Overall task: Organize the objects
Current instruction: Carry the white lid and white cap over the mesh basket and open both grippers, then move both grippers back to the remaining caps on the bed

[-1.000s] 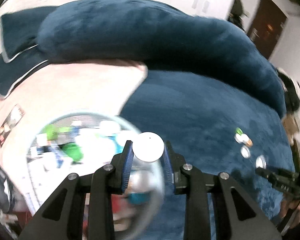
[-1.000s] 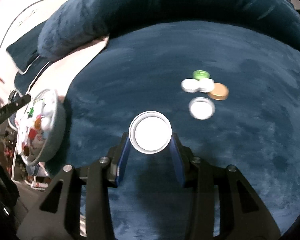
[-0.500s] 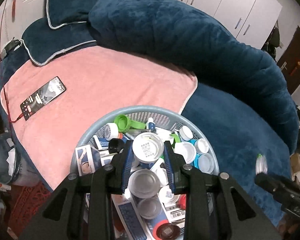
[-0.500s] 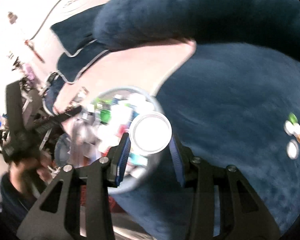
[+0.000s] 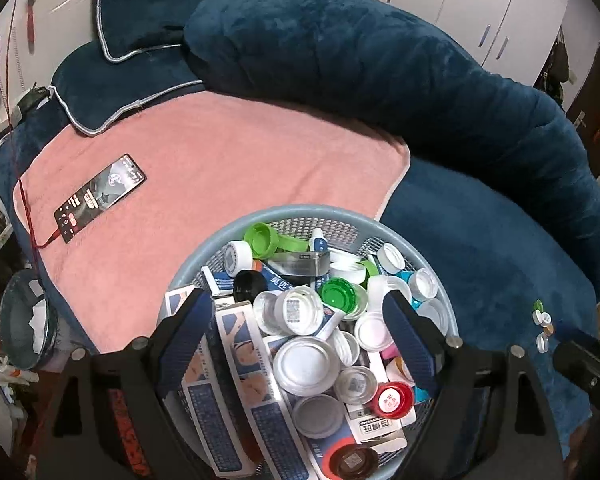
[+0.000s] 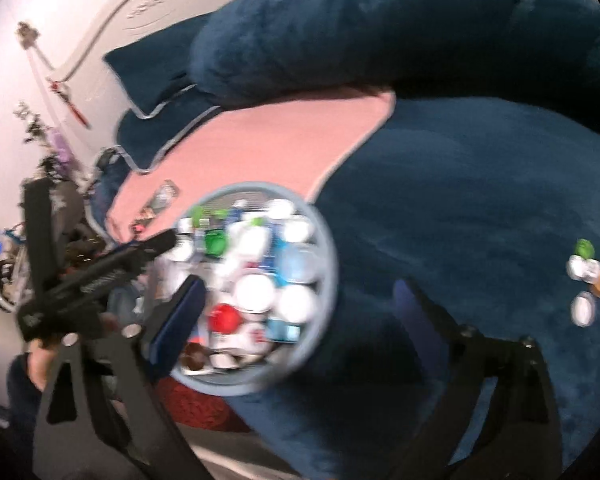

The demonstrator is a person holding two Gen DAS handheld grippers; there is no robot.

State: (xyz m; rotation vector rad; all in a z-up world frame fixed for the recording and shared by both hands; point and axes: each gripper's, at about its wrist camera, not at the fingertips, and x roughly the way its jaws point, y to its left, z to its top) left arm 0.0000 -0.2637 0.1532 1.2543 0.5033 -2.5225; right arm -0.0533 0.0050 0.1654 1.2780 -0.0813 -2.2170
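The left gripper [image 5: 300,332] hangs over the round grey basket [image 5: 204,264], its jaws opening and already spread wide, with nothing pinched between the blue pads; directly beneath lies a heap of caps, lids and small boxes, among them a clear lid with a printed code [image 5: 298,310] and a broad white lid [image 5: 306,366]. The right gripper [image 6: 296,312] also has its jaws opening and spread, holding nothing, though that view is blurred; the basket [image 6: 328,264] lies under its left finger, so it sits over the rim at about three o'clock of the basket rather than over the middle. The step in hand looks like dropping lids into the basket, and it goes best with each release made well inside the rim, low enough that a light lid does not bounce out onto the blue plush bedding [image 5: 480,248]. More work seems to remain: a small cluster of loose caps [image 6: 586,276] lies on the bedding, well apart from the basket, toward three o'clock. For the next fetch, approach each one with fingers wide and straddling it. The phone [image 5: 100,198] on the pink towel [image 5: 236,168], at ten o'clock of the basket, needs no touching.
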